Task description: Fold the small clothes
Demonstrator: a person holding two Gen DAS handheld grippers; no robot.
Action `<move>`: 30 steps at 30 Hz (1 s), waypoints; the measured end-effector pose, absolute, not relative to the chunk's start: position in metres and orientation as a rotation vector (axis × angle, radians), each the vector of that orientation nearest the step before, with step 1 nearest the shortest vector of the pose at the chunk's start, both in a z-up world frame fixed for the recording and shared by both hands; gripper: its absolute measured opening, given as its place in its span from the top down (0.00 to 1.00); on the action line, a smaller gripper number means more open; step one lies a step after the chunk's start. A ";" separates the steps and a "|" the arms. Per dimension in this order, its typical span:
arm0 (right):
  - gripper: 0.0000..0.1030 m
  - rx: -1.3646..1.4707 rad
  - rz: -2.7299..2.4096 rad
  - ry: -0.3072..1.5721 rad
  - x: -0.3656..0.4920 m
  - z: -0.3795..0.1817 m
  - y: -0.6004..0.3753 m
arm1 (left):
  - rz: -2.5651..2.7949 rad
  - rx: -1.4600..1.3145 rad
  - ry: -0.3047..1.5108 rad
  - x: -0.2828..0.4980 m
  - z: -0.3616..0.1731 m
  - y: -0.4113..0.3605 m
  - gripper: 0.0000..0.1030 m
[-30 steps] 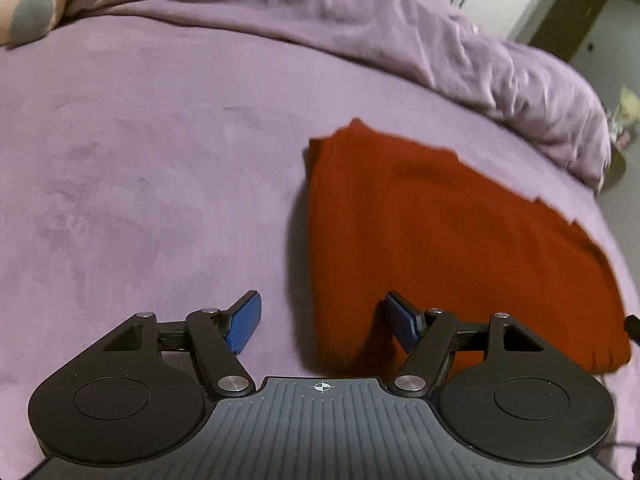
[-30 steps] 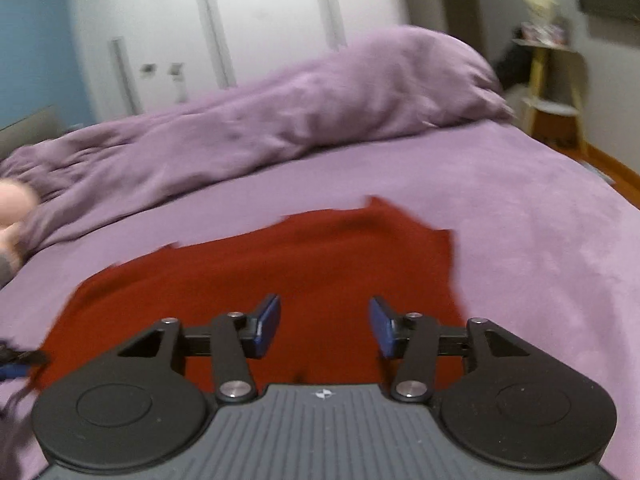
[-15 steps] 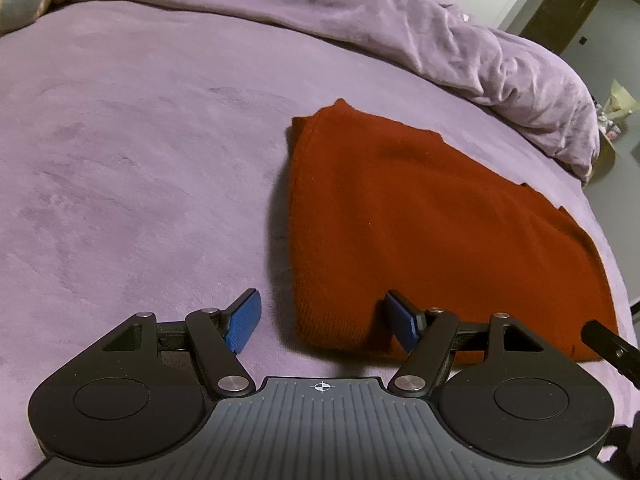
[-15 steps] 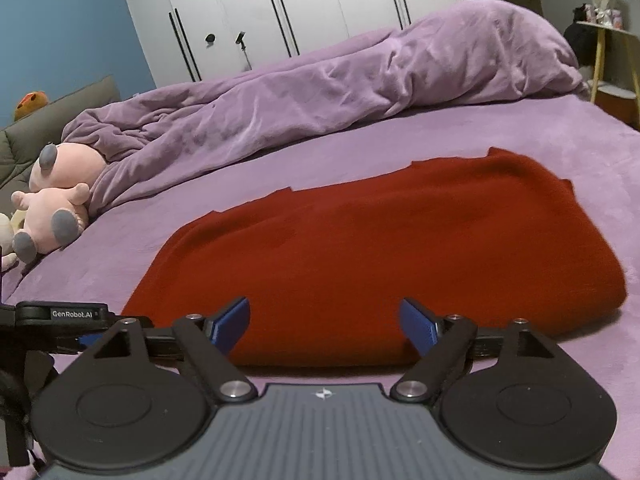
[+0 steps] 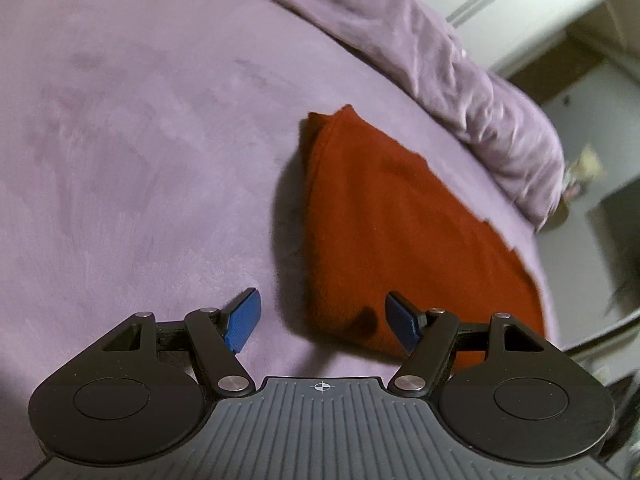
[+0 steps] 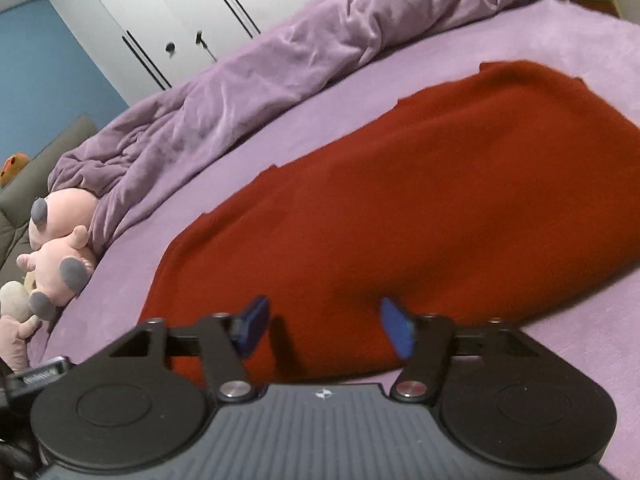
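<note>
A folded red knit garment (image 5: 400, 220) lies flat on the purple bed sheet (image 5: 140, 140). My left gripper (image 5: 322, 316) stands open over the garment's near left corner, its right finger above the cloth and its left finger above the sheet. In the right wrist view the same garment (image 6: 420, 200) fills the middle. My right gripper (image 6: 325, 320) hovers low at its near edge, jaws closing, with the cloth's edge lying between and under the blue fingers (image 6: 396, 330). I see no pad pressing on the cloth.
A rumpled purple duvet (image 6: 280, 80) is heaped along the far side of the bed (image 6: 580, 340). Pink plush toys (image 6: 60, 248) sit at the left end by a blue wall. White wardrobe doors (image 6: 180, 12) stand behind. The bed's edge drops off at right (image 5: 568, 280).
Both views have tilted and come closer to the garment. The right jaws stand narrower than half a second ago. The left jaws keep the same width.
</note>
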State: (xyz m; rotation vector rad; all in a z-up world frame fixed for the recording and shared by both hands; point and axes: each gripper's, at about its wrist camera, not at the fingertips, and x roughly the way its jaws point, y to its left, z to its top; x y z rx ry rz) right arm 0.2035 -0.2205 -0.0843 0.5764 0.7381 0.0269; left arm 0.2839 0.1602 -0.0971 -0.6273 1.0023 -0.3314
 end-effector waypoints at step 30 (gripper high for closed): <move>0.87 0.245 0.072 0.691 0.212 -0.067 -0.150 | -0.330 -0.876 0.999 0.331 -0.109 0.148 0.84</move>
